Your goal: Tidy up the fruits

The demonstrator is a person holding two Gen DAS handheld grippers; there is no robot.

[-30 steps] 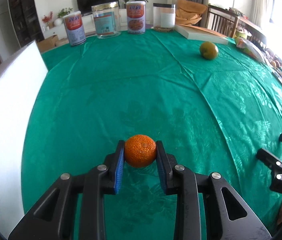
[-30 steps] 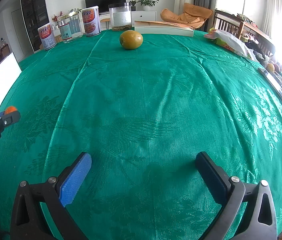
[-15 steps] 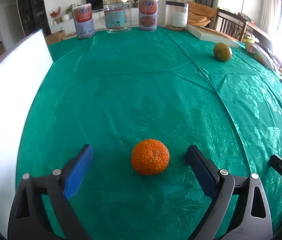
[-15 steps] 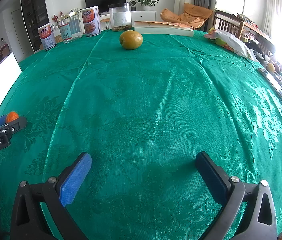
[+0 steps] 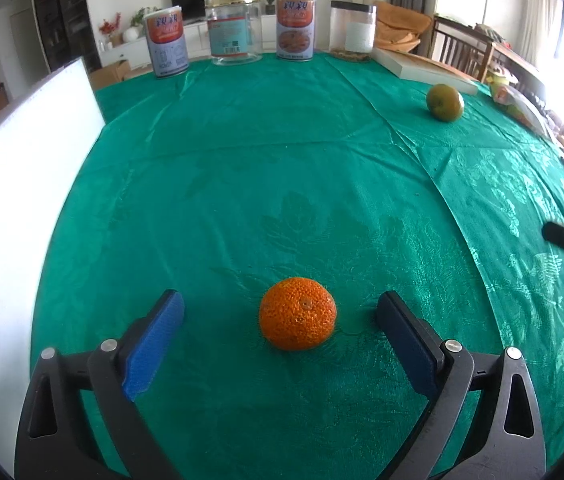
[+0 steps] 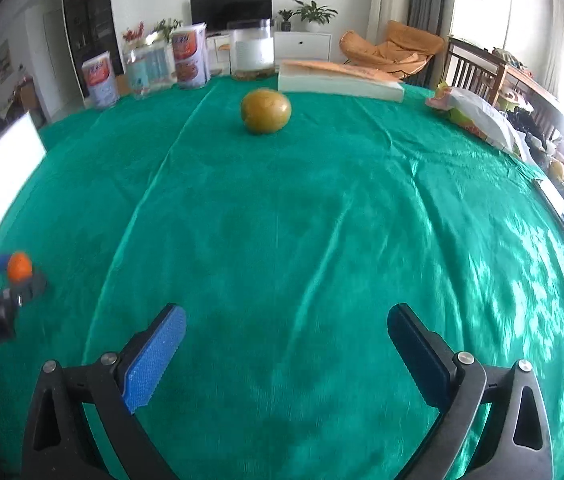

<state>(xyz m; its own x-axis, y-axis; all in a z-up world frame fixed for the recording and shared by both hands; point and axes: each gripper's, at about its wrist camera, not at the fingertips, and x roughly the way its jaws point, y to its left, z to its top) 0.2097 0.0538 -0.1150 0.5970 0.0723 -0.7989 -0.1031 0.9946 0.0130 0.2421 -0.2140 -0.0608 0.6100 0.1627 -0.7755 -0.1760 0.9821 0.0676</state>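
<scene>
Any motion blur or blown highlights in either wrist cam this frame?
Left wrist view: sharp; the bumpy orange tangerine shows crisp peel texture, while the white board at left and the window at right are blown out. Right wrist view: soft smear across the green satin tablecloth and the yellow-green round fruit, window glare at right; both views show strong fisheye curvature.

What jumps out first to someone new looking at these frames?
The bright orange tangerine on the green tablecloth, sitting untouched between the open left gripper fingers. Next, the yellow-green fruit far across the table, straight ahead of the open, empty right gripper, before a row of canisters.
</scene>
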